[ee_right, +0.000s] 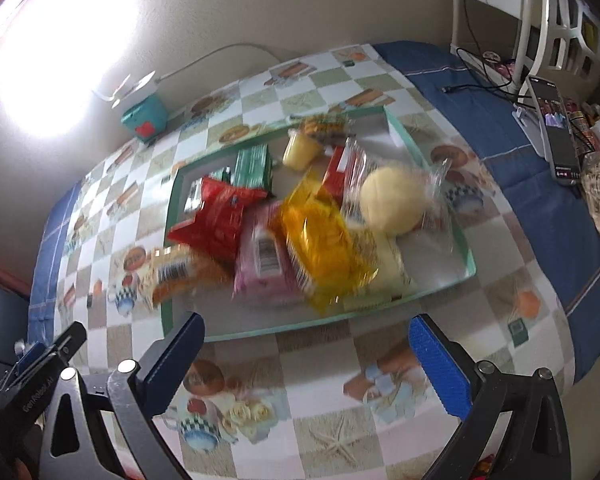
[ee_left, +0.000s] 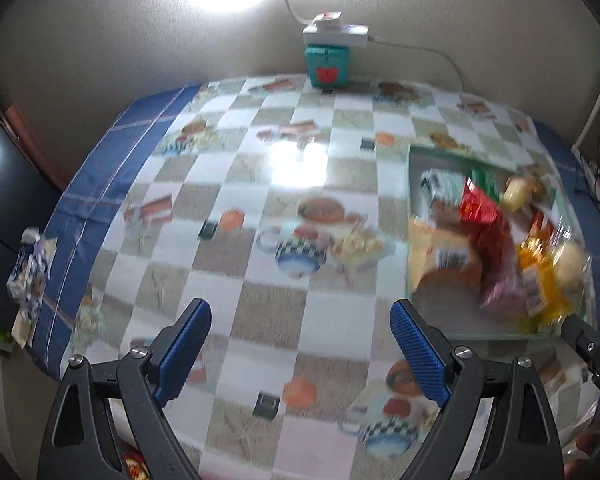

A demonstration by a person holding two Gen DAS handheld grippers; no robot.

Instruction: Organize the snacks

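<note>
You are in a home. Your table (ee_left: 260, 184) wears a teacup-print oilcloth. A phone (ee_right: 556, 132) leans beside cluttered white shelves (ee_right: 560, 28).

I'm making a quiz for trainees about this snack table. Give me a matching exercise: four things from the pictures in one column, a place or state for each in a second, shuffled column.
Things:
1. red packet
2. teal box
3. phone
4. right gripper

Places or states:
A. by the wall, under a white lamp base
B. jaws wide, nothing between them
C. in the tray among other snacks
D. propped on a stand at the table's right edge

Pairs: 1-C, 2-A, 3-D, 4-B
</note>
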